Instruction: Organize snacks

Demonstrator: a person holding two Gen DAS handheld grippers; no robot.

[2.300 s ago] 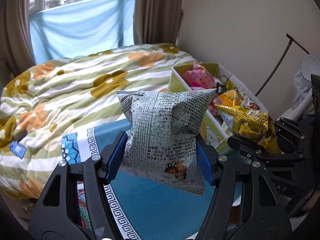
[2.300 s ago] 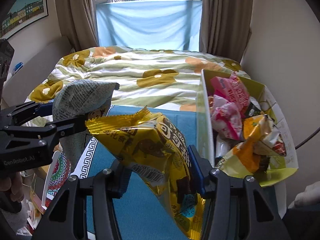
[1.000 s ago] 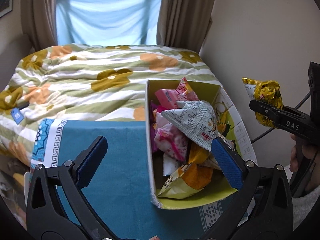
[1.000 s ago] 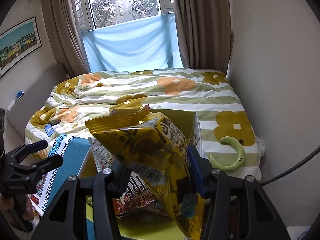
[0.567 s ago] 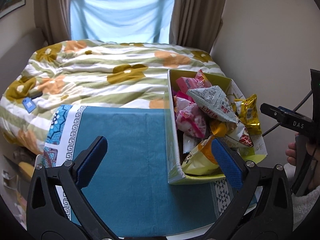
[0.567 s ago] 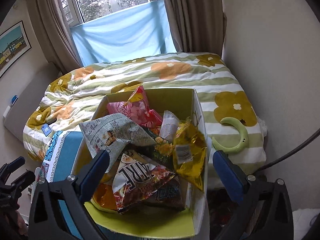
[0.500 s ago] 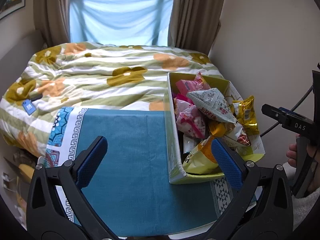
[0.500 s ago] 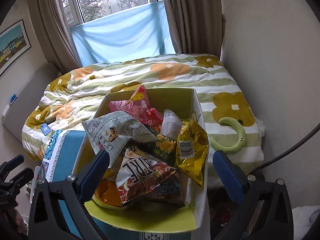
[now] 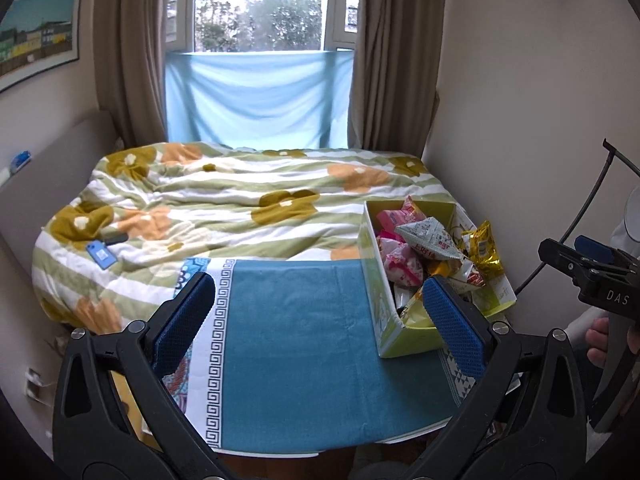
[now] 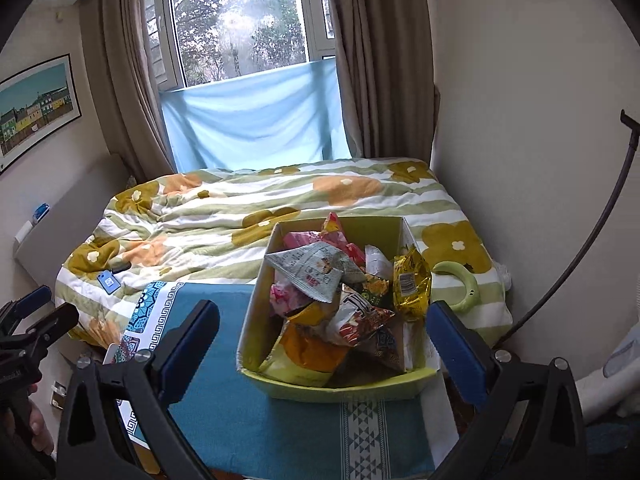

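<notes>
A yellow-green cardboard box (image 10: 340, 394) (image 9: 390, 338) full of snack bags stands on the blue cloth at the right. On top lie a grey printed bag (image 10: 310, 270) (image 9: 430, 236) and a gold bag (image 10: 410, 282) (image 9: 482, 246) leaning at the right wall. My left gripper (image 9: 320, 316) is open and empty, held back above the cloth. My right gripper (image 10: 324, 336) is open and empty, back from the box's near wall. Each gripper shows at the edge of the other's view, the right one (image 9: 584, 260) and the left one (image 10: 28, 316).
The blue cloth (image 9: 296, 344) covers a small table in front of a bed with a flowered quilt (image 9: 224, 204). A green crescent-shaped object (image 10: 460, 284) lies on the quilt right of the box. A blue tag (image 9: 102, 254) lies at the left. A wall stands close on the right.
The right gripper let go of the gold bag, which now rests in the box. Both grippers pulled back and rose, so the box looks smaller and farther.
</notes>
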